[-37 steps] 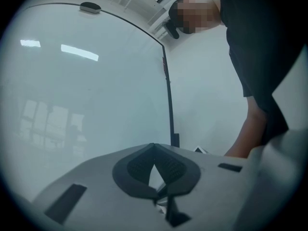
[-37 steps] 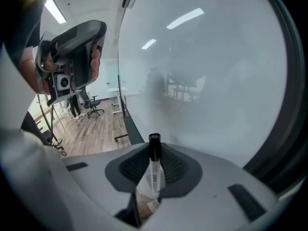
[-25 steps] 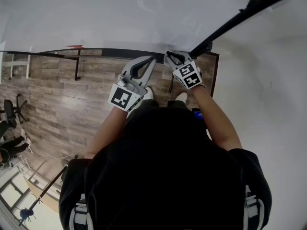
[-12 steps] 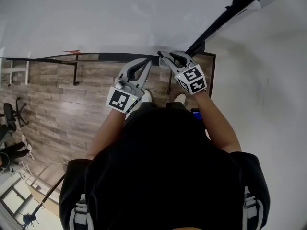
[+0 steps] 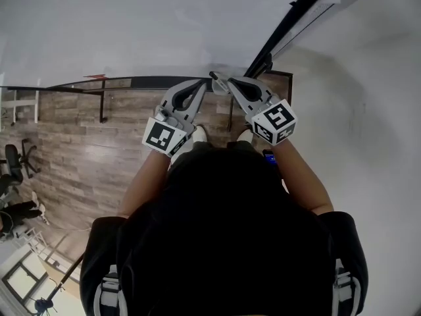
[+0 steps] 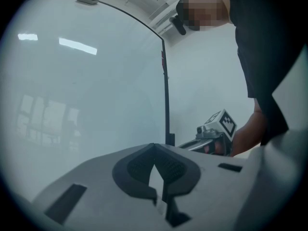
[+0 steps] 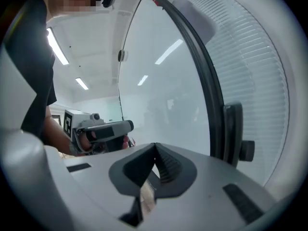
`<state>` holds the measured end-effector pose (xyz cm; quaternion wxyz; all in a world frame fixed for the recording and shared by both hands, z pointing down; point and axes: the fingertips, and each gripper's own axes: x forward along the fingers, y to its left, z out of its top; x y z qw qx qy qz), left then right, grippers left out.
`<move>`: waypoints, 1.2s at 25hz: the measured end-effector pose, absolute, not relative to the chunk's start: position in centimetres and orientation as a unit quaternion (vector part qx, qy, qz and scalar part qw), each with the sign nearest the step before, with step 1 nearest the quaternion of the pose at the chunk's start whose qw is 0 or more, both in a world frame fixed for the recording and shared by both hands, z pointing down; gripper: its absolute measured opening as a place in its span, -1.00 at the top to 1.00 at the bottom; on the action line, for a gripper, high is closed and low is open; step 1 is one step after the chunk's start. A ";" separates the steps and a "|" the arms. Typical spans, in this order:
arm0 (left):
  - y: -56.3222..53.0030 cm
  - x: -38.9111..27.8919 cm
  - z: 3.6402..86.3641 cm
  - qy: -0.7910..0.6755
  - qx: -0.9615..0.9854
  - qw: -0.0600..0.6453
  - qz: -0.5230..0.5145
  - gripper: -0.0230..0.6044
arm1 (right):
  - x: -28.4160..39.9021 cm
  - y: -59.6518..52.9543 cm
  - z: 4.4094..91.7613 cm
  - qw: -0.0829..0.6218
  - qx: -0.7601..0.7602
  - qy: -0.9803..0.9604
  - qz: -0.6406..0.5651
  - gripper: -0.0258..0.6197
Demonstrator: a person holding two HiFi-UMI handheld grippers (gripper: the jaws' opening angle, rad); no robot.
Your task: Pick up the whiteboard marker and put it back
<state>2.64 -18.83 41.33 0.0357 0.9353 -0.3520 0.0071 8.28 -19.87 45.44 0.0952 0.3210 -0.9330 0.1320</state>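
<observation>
I stand close to a whiteboard (image 5: 131, 25) with a black ledge (image 5: 131, 82) along its lower edge. A small red thing (image 5: 99, 77), perhaps a marker, lies on that ledge to the left. My left gripper (image 5: 206, 82) points at the board, jaws together and empty (image 6: 154, 146). My right gripper (image 5: 214, 76) is beside it, tips almost touching the left one's. Its jaws are closing and meet at the tip (image 7: 155, 146), with nothing visible between them. Each gripper view shows the other gripper: the right (image 6: 214, 134) and the left (image 7: 103, 129).
The board's black side frame (image 5: 283, 25) runs up to the right, with a clamp bracket (image 7: 236, 134) on it. A white wall (image 5: 368, 110) lies beyond. Wood floor (image 5: 79, 150) is below, and an office chair (image 5: 13, 157) stands far left.
My right gripper has lifted and tilted, its marker cube swinging right and toward the camera while its tips drew in beside the left gripper's. The left gripper has stayed put.
</observation>
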 end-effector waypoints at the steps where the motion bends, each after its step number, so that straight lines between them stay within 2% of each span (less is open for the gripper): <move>1: -18.7 2.9 41.1 -0.352 0.935 0.035 0.008 0.91 | 8.5 -19.6 44.8 0.088 0.320 -0.934 0.131 0.92; 19: -17.0 5.1 35.9 -0.343 0.939 0.013 -0.011 0.91 | 11.5 -16.6 35.7 0.036 0.338 -0.940 0.024 0.92; 30: -16.3 4.7 35.0 -0.355 0.935 0.010 -0.010 0.91 | 12.4 -15.8 34.7 0.043 0.347 -0.937 -0.002 0.92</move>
